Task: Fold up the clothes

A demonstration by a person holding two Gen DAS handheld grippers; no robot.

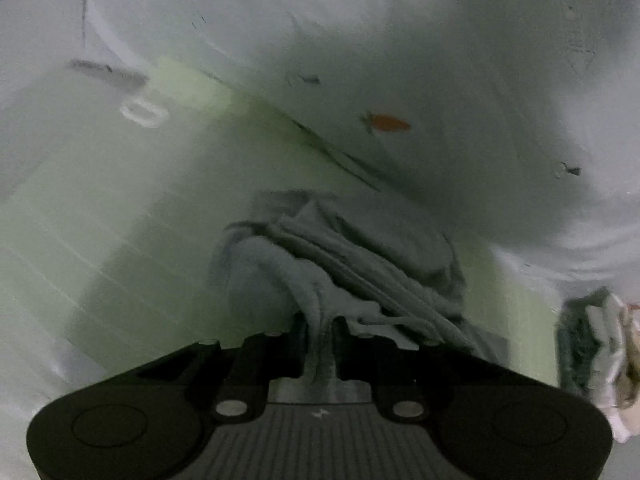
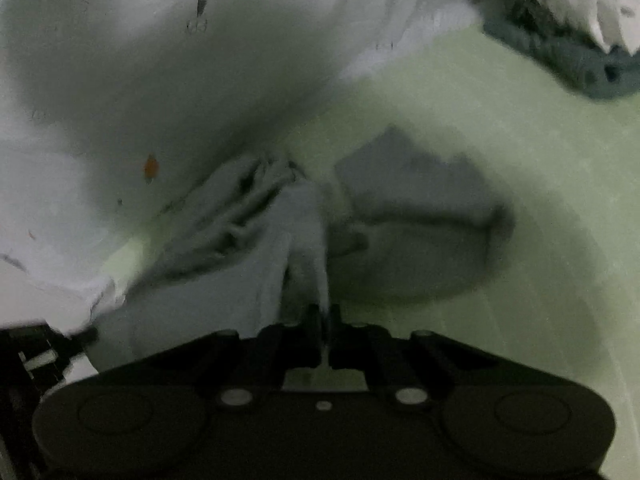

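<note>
A white garment (image 1: 400,60) with small prints, one an orange carrot (image 1: 386,123), hangs spread above a pale green surface (image 1: 100,220). My left gripper (image 1: 320,332) is shut on a bunched grey-white hem of it (image 1: 340,264). In the right wrist view the same white garment (image 2: 140,80) fills the upper left. My right gripper (image 2: 324,316) is shut on another pinched fold of its fabric (image 2: 304,240), and the bunched part (image 2: 240,200) lies left of it. The garment's shadow (image 2: 420,208) falls on the green surface.
A stack of folded clothes with a dark green towel (image 2: 560,60) under white pieces (image 2: 580,0) lies at the upper right in the right wrist view. It also shows at the right edge of the left wrist view (image 1: 592,352). The other gripper's black body (image 2: 36,360) shows at lower left.
</note>
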